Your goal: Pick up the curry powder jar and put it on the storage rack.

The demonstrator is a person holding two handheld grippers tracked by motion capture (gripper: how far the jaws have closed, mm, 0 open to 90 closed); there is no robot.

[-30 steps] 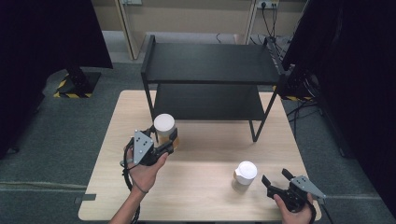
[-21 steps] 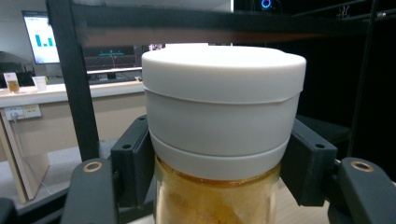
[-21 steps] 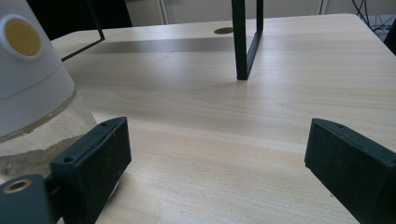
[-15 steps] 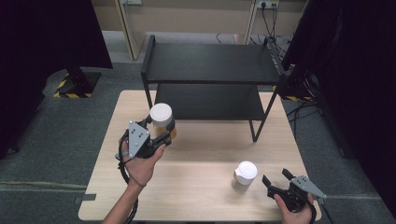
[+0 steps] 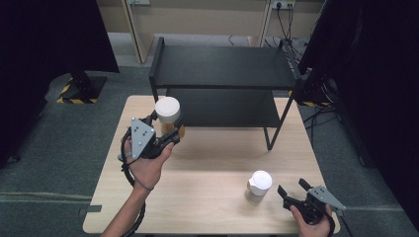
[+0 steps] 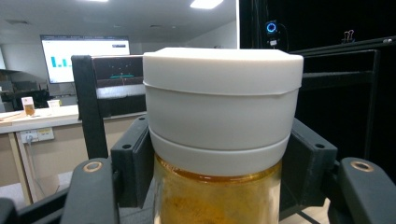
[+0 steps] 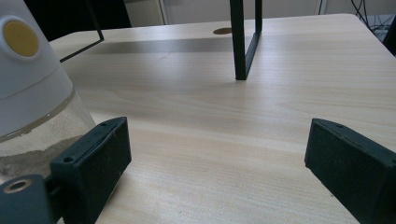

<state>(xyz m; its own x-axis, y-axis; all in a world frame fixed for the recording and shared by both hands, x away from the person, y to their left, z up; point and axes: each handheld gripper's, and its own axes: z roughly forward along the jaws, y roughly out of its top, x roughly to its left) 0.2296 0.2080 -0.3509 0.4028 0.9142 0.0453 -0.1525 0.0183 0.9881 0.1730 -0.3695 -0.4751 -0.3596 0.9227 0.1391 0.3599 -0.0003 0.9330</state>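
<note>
Compared with the earlier frames, the left tool (image 5: 170, 129) and the amber-filled jar (image 5: 169, 118) clamped in it are seen carried higher and closer to the black shelf rack (image 5: 225, 66), while the right tool (image 5: 292, 190) and the second jar (image 5: 259, 185) are unchanged in place. In the high view, the amber-filled jar is held clear of the table (image 5: 217, 163), upright, in front of the rack's left post and level with its lower shelf. In the left gripper view, the jar (image 6: 219, 140) is shown between the two black jaws, both pads pressed against its sides just below the white screw lid (image 6: 222, 88), with amber contents visible through the glass beneath. The right tool is held low over the table's near right corner, its jaws spread wide with nothing between them. In the right gripper view, the second jar (image 7: 32, 107), white-lidded and holding a pale powder, is seen standing on the table just outside the left jaw; whether it is touched cannot be told.
</note>
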